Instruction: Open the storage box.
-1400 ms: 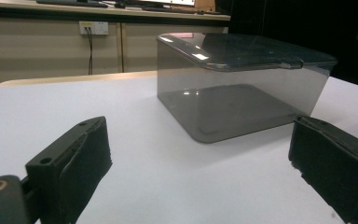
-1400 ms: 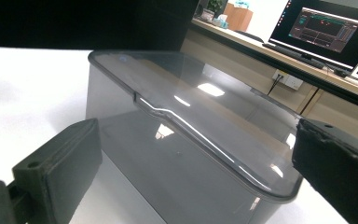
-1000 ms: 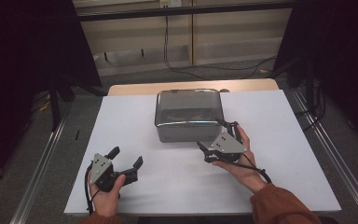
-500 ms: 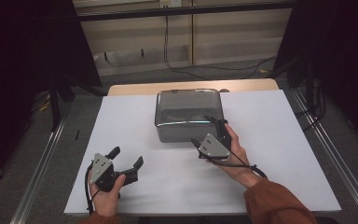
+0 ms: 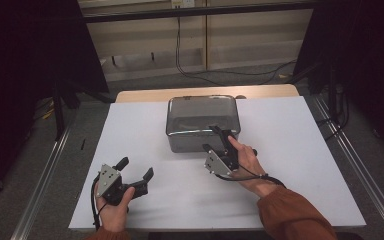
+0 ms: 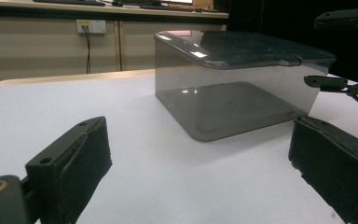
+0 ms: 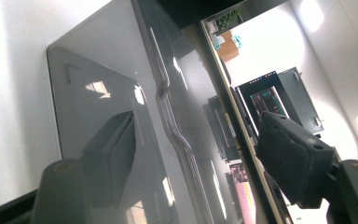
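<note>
A smoky grey translucent plastic box with a closed, glossy lid (image 5: 202,122) stands on the far middle of a white rectangular table top (image 5: 130,125), its long side facing the person. The right gripper (image 5: 217,141), held in the person's right hand (image 5: 247,162), is up against the box's near wall at its right half, turned on its side so that one black jaw reaches over the lid's front edge while the other lies lower, in front of the wall. In the right gripper view the jaws stand apart, spread across the rim of the lid (image 7: 168,112); whether either pad touches the plastic cannot be told. The left gripper (image 5: 137,172) sits low over the near left part of the table, well apart from the box, held in the left hand (image 5: 112,205) with its grey three-cornered plate (image 5: 107,179) upward. Its jaws are spread wide with bare white table between them, pinching nothing. A black cable (image 5: 260,176) trails from the right gripper across the wrist above a rust-orange sleeve (image 5: 295,217). Beyond the table's far edge lie a pale wooden strip (image 5: 270,91) and dark cables on the floor (image 5: 215,72).
</note>
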Demonstrator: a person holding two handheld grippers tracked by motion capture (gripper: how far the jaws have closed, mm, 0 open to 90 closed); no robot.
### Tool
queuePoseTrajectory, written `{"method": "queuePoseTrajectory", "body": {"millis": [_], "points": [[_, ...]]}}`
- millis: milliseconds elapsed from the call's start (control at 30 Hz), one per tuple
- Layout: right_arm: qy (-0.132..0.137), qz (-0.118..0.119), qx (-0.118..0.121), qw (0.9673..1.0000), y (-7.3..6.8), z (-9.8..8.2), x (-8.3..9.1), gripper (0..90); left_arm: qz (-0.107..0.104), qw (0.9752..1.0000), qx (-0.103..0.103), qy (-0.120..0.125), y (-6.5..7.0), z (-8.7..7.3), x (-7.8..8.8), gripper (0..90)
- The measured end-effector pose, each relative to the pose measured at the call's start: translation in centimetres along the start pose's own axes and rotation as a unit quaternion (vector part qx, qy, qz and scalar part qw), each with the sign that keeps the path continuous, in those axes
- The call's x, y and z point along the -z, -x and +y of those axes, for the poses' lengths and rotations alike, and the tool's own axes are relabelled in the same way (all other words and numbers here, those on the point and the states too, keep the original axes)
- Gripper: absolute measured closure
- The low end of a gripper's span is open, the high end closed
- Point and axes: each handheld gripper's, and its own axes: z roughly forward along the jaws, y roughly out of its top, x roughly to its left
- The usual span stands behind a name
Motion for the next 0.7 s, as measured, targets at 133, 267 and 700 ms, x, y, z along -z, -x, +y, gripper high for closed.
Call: {"method": "queuePoseTrajectory", "body": {"millis": [133, 267, 700], "points": [[-0.001, -0.004, 0.02, 0.9998, -0.2, 0.1, -0.2, 33.1, 0.002, 1.0, 0.0, -0.001, 0.0, 0.0, -0.1, 5.2], [-0.009, -0.004, 0.041, 0.9991, -0.4, -0.1, -0.3, 41.2, 0.001, 1.0, -0.003, -0.002, 0.0, 0.0, -0.1, 5.2], [-0.021, 0.003, 0.099, 0.9949, -1.3, -0.1, -0.7, 62.9, 0.0, 1.0, -0.003, -0.002, 0.0, 0.0, -0.1, 5.2]]}}
